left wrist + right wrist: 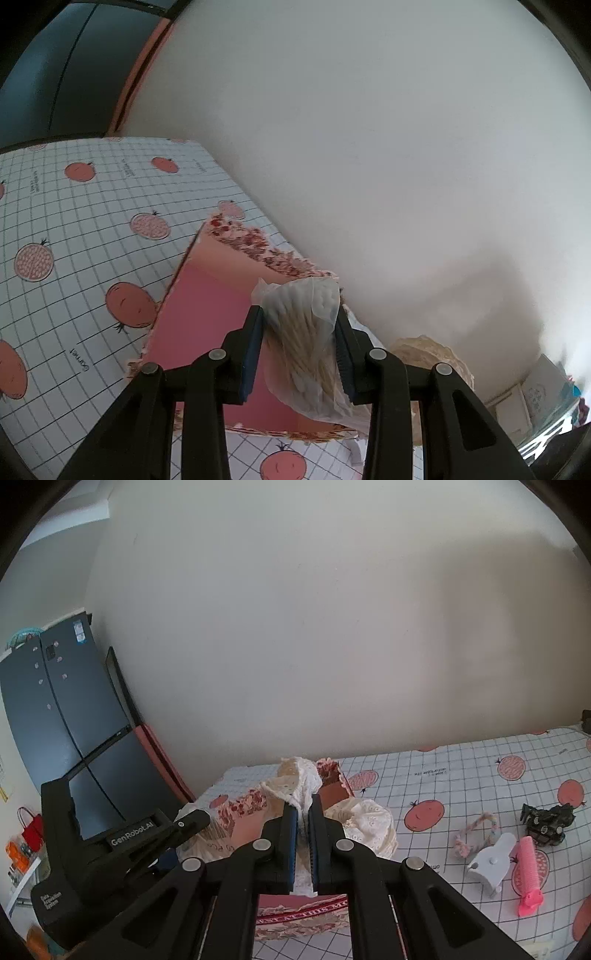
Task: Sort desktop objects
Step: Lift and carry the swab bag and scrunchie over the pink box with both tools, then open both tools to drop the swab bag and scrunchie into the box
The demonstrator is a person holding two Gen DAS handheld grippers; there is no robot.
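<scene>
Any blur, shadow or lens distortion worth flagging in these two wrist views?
Left wrist: strong fisheye bend in the tablecloth grid, far right edge smeared, soft shadow on the wall; the swab bag is sharp. Right wrist: black corners, curved fridge, faint wall shadow on the right; lace and pink roller are clear.

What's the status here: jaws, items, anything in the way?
Left gripper shut on cotton swab bag over pink box. Right gripper shut on lace cloth. Box interior shows no obstruction.
</scene>
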